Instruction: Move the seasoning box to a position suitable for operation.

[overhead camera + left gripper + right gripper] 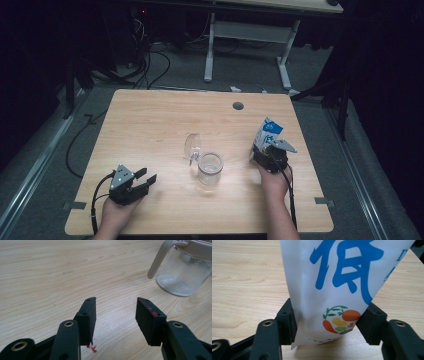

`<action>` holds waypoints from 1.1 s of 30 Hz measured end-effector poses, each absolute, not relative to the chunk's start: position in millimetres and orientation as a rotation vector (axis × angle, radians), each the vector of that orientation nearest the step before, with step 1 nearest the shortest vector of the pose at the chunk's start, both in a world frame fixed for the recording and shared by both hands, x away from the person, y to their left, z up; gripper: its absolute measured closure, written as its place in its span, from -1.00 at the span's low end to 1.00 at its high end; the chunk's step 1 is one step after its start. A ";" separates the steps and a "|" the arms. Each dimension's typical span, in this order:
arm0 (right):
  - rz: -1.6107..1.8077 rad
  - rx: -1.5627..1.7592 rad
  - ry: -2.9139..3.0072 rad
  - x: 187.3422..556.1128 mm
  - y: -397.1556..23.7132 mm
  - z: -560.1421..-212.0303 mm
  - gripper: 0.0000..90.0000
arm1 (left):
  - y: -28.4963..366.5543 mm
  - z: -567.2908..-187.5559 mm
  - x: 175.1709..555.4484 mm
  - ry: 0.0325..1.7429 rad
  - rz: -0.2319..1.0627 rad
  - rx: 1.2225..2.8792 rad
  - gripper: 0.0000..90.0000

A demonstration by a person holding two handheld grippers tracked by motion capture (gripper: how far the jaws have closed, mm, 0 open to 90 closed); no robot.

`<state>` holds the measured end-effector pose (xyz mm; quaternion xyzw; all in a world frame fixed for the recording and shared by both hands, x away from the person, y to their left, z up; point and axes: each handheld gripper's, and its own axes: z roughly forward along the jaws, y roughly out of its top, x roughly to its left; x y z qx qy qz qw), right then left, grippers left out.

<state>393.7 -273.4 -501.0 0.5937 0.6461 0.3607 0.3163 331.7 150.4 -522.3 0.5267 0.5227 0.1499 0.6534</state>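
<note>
dim room, grey carpet floor [240, 75], white-legged desk [285, 55] behind, black cables [150, 65] (tangled), pale wood table [150, 120]

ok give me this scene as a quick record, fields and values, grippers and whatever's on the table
surface: light wooden table with a round grommet hole near its far edge
left gripper: jaws open, holding nothing, low over the near left of the table
right gripper: jaws shut on the white and blue carton, which leans
centre item: clear glass jar, open, upright
jar lid: hinged up, behind the jar
jar contents: cannot tell
</note>
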 end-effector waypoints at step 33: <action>1.006 1.445 1.846 353.7 -247.2 -504.5 -0.26 | 146.8 -522.8 331.0 1.174 0.335 1.210 0.14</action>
